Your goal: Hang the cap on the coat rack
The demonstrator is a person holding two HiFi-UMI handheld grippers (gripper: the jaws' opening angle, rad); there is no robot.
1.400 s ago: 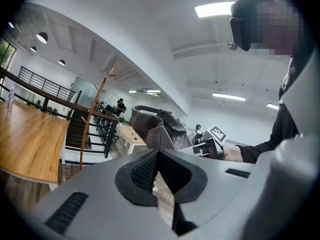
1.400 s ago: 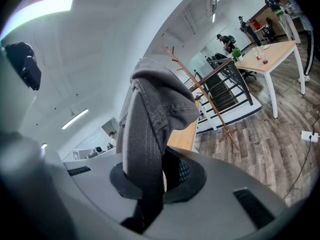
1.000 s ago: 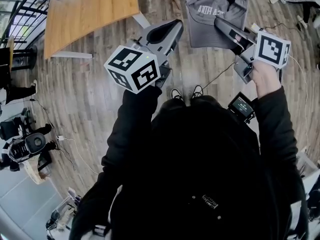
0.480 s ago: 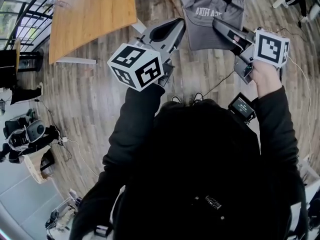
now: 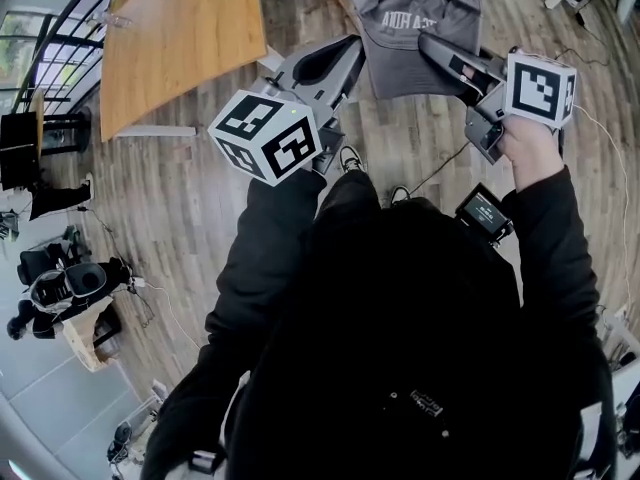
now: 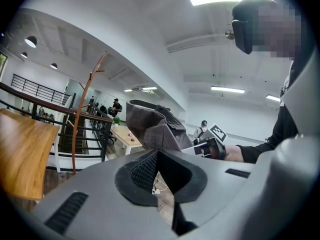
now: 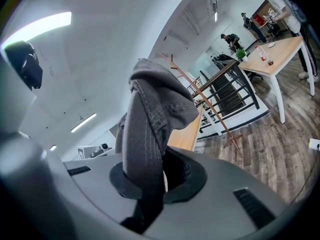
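– Right gripper (image 7: 150,171) first: how are its jaws seen?
– They are clamped on a fold of the grey cap (image 7: 150,114), which is held up in the air ahead of the person. The left gripper (image 6: 160,169) is seen with its jaws apart and nothing between them. The cap (image 6: 150,126) lies just beyond its tips.
– What is shown from the head alone?
– The wood-plank floor (image 5: 200,198) is seen far below, with a wooden table (image 5: 180,33) at the upper left. The cap (image 5: 420,13) is spread between the two tools. The right gripper (image 5: 428,43) is on its right edge and the left gripper (image 5: 345,56) just beside its left edge.
– And from the gripper views?
– The coat rack (image 6: 82,114) is shown at full height: a thin brown branched pole, upright by a black railing and well apart from the cap. In the right gripper view the coat rack (image 7: 200,89) is seen behind the cap.
– Can any writing be read?
– White lettering on the cap's front is shown in the head view only, upside down and not legible. Black-and-white square markers are carried on the marker cubes (image 5: 265,138).
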